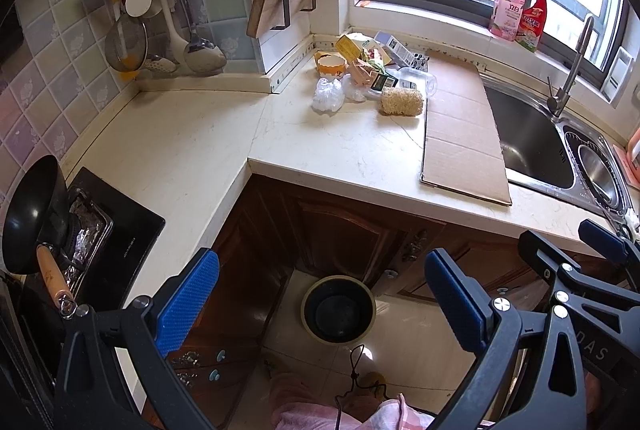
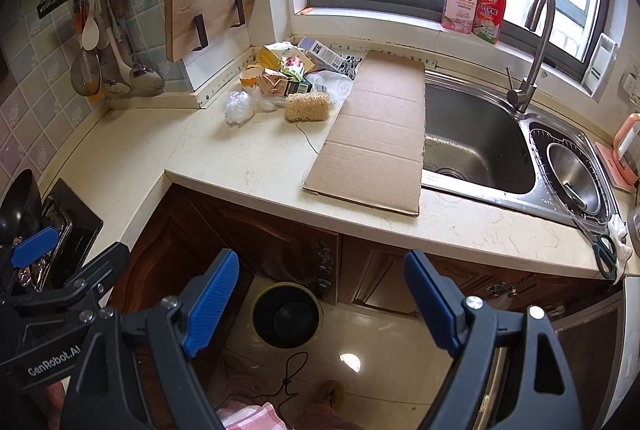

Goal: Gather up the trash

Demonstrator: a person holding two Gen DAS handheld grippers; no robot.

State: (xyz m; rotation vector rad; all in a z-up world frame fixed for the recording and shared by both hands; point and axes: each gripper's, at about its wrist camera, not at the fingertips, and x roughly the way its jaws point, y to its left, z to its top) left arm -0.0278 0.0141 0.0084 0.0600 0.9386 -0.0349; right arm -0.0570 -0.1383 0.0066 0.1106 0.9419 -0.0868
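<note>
Both tools, left [image 1: 320, 302] and right [image 2: 320, 302], gape empty above the bin [image 2: 287, 314] (seemingly empty); trash pile [image 2: 288, 77] untouched.

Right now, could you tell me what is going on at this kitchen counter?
A person holds two grippers above the floor in front of the cream stone counter. The left gripper and right gripper are both open and hold nothing. A pile of mixed packaging trash lies untouched in the counter's back corner, beside a flat brown cardboard sheet. A round dark bin stands on the floor below.
</note>
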